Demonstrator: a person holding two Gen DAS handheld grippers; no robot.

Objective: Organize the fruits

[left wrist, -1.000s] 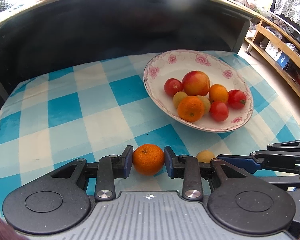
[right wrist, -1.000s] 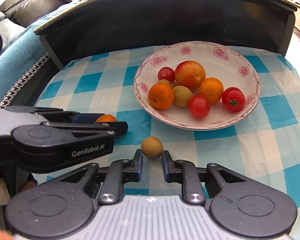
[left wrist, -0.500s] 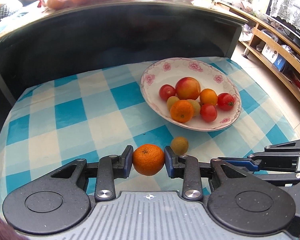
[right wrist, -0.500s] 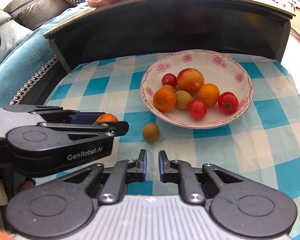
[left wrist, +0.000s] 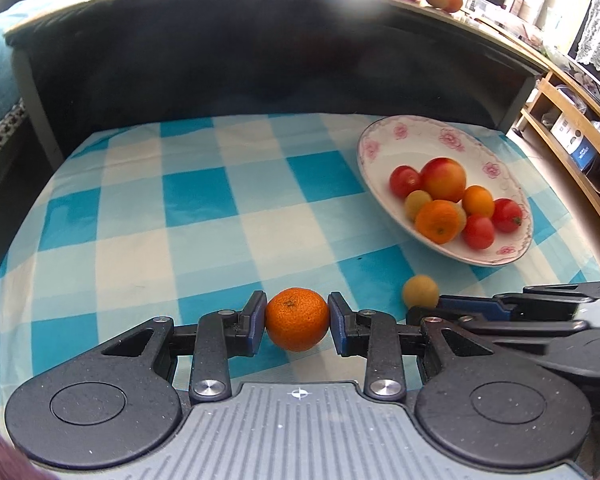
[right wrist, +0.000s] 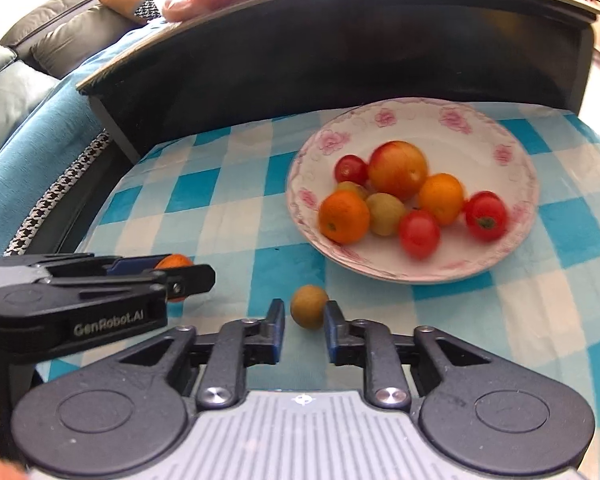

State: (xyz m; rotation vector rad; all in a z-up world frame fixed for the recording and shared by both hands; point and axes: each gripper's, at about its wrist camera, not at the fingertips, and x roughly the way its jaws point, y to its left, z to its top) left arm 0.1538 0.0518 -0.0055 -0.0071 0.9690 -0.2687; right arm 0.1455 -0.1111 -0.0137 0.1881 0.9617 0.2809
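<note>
Left hand-held gripper [left wrist: 297, 318] clamped; right [right wrist: 303, 316] parted

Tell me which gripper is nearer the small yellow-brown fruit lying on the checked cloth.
Right. The right gripper has the small yellow-brown fruit between its open fingertips; the left gripper, gripping an orange mandarin, sits beside it.

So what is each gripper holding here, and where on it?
Left gripper clamps the tangerine by its two sides. Right gripper holds nothing; its jaws, just opening, flank the brown fruit unpressed.
</note>
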